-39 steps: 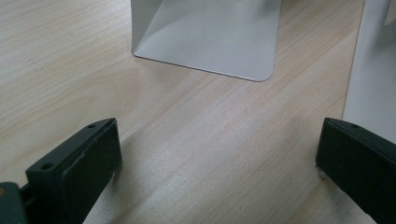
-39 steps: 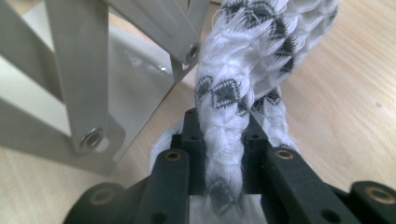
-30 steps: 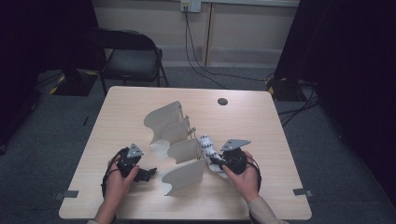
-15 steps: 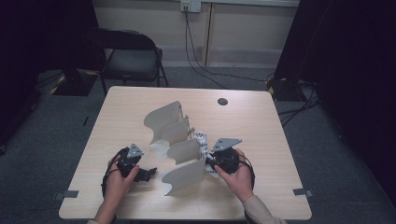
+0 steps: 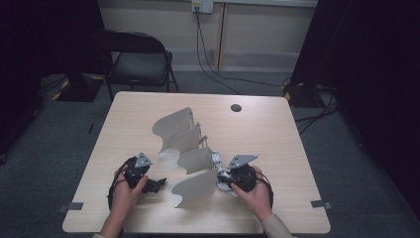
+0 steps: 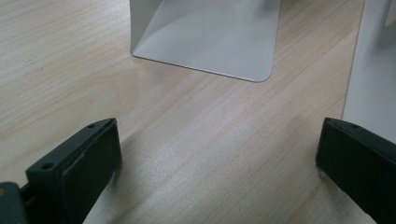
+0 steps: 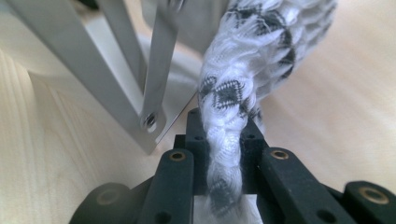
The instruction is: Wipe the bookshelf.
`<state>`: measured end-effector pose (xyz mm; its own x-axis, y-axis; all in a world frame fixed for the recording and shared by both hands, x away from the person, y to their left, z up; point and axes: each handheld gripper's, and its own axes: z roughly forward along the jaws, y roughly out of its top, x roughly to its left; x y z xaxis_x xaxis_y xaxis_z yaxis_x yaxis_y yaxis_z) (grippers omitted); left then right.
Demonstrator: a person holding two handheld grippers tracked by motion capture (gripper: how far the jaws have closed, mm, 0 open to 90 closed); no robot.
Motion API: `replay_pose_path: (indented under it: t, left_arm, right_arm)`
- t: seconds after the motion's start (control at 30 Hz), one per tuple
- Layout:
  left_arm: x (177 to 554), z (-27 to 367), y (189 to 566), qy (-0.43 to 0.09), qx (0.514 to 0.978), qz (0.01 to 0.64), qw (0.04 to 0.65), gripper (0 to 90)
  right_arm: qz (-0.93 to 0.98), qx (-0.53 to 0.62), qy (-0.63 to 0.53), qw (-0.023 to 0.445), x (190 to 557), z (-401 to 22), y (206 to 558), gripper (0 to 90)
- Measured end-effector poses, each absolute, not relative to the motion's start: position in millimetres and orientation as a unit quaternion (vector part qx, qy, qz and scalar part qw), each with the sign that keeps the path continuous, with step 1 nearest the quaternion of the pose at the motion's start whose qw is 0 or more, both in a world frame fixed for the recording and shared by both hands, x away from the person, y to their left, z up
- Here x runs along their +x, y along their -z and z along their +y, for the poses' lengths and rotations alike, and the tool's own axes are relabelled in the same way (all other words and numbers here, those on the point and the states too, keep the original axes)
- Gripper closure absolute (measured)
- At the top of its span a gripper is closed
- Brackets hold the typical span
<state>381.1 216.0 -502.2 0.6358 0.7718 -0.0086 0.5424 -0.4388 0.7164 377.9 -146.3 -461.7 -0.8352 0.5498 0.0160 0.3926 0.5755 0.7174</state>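
Right gripper (image 5: 229, 179): jaws closed on a black-and-white patterned cloth (image 7: 243, 79); in the right gripper view the fabric runs pinched between the two black jaws and rises away as a thick twisted roll.

Right gripper, position: near edge of the table, at the right end of the nearest rack plate, touching or just beside it; held in the person's right hand (image 5: 253, 191).

Change over the last second: the right gripper has moved left, in toward the rack, bringing the cloth with it; it stood a little farther right before. The left gripper has not moved.

Cloth, position: at the rack's right side, between the gripper and the metal struts (image 7: 116, 70); not yet seated between any plates, as far as can be told.

Left gripper (image 5: 151, 184): jaws wide apart, holding nothing; resting low on the table (image 5: 277, 134) just left of the rack, bare wood between the jaws in the left gripper view.

Rack (image 5: 185, 148): pale metal divider stand, four curved upright plates in a row from centre toward the near edge.

Task reading: none stated; the inward move suggests the cloth is being fed into or along the rack, with the free left gripper placed to steady the stand.

Other items: small dark disc (image 5: 236, 107) on the far table; folding chair (image 5: 138, 59) beyond it.
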Motion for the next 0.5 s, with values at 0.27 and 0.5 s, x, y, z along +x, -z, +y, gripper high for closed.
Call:
replay_pose_path:
  t: [0.27,0.5]
  left_arm:
    - [381,216,502,-0.162,0.834,0.393,0.352,0.0]
    - [381,216,502,-0.163,0.833,0.394,0.353,0.0]
  right_arm:
    - [0.854,0.257,-0.428,0.143,377,-158,406,79.6]
    - [0.862,0.246,-0.423,0.13,374,-142,415,79.6]
